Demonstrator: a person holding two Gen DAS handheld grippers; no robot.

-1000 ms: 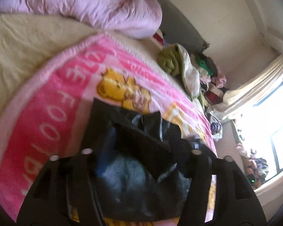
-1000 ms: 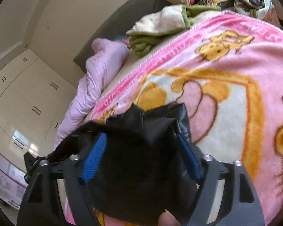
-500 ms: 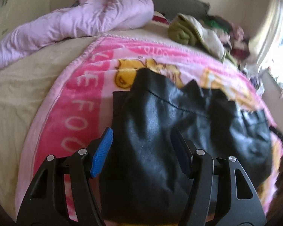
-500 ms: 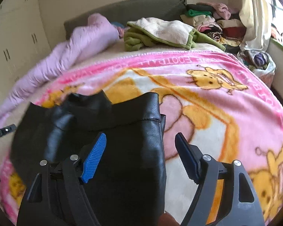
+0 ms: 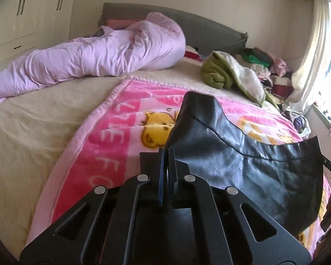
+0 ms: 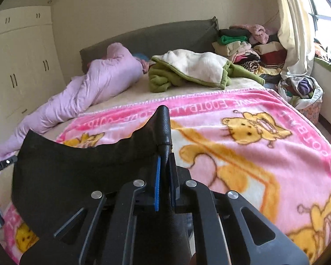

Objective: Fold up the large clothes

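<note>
Left wrist view: I am pinching the left gripper (image 5: 165,154) fully closed on one end of a black leather garment (image 5: 242,167), its blue-padded jaws meeting with the leather's edge nipped between them. The garment is hanging in a shallow sag above the pink cartoon blanket (image 5: 112,145) spread over the bed, stretching away to the right, where its far corner is meeting the tip of the other tool at the frame's edge. A lilac duvet (image 5: 103,57) is lying bunched near the headboard, and a green-and-cream fleece (image 5: 229,75) is heaped beyond the blanket.

Right wrist view: I am clamping the right gripper (image 6: 164,161) tight on the opposite end of the same black leather garment (image 6: 77,172), a rolled fold of it standing up just past the closed jaws. The span is drooping to the left over the pink cartoon blanket (image 6: 242,154), well short of the green-and-cream fleece (image 6: 194,68).

My reading: the leather is looking heavier and stiffer than cloth, holding broad curves rather than fine creases, and its glossy face is likely slippery against the pads. I am judging stitched hems and corners the safest holds, since a thin single edge may slide out under the garment's own weight.
</note>
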